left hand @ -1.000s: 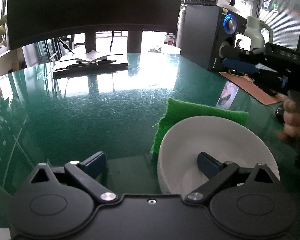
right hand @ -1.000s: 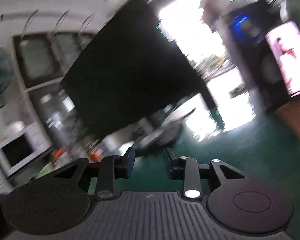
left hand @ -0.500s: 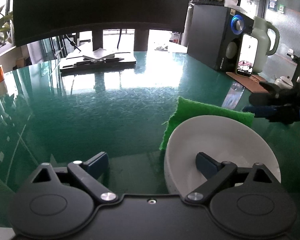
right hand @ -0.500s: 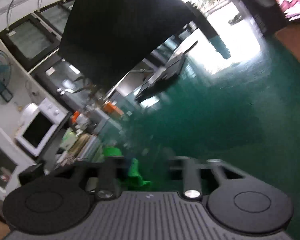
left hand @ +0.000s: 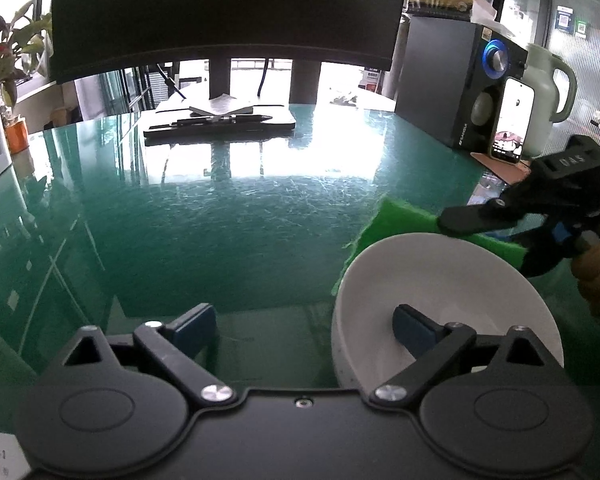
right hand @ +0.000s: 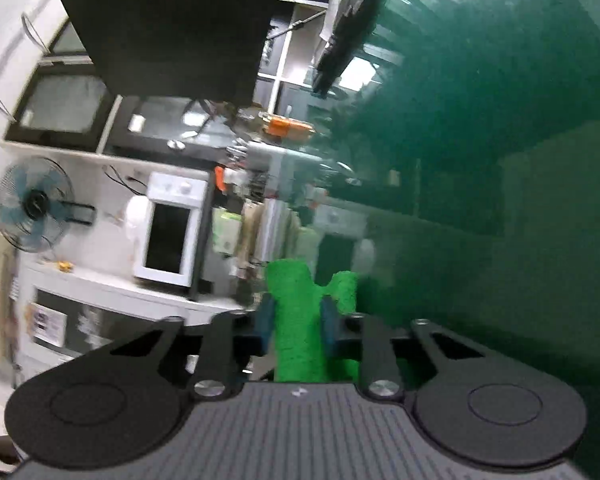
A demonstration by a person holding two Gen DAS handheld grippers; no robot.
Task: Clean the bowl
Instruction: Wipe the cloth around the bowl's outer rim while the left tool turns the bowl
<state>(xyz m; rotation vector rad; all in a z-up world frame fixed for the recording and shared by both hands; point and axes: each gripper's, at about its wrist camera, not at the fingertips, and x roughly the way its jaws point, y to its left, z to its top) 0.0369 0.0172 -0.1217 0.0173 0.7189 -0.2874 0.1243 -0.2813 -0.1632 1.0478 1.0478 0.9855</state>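
Note:
A white bowl (left hand: 452, 280) stands on the green glass table (left hand: 220, 220) at the lower right of the left wrist view. My left gripper (left hand: 300, 318) is open wide, one finger inside the bowl and the other over the table to its left. A green cloth (left hand: 404, 220) lies behind the bowl. My right gripper (left hand: 460, 226), held by a hand (left hand: 596, 268), reaches onto it from the right. In the right wrist view the jaws of the right gripper (right hand: 297, 320) are closing, and its blue pads pinch a fold of the green cloth (right hand: 292, 280).
A large dark monitor (left hand: 220, 12) stands at the back with a black pad and pens (left hand: 220, 124) under it. At the right are a speaker (left hand: 460, 80), a lit phone (left hand: 512, 120) and a pale jug (left hand: 548, 92). Plants (left hand: 8, 60) stand at the far left.
My right gripper came down, rolled over, and closed on the green cloth behind the bowl. The left gripper stayed open at the bowl and hardly moved.

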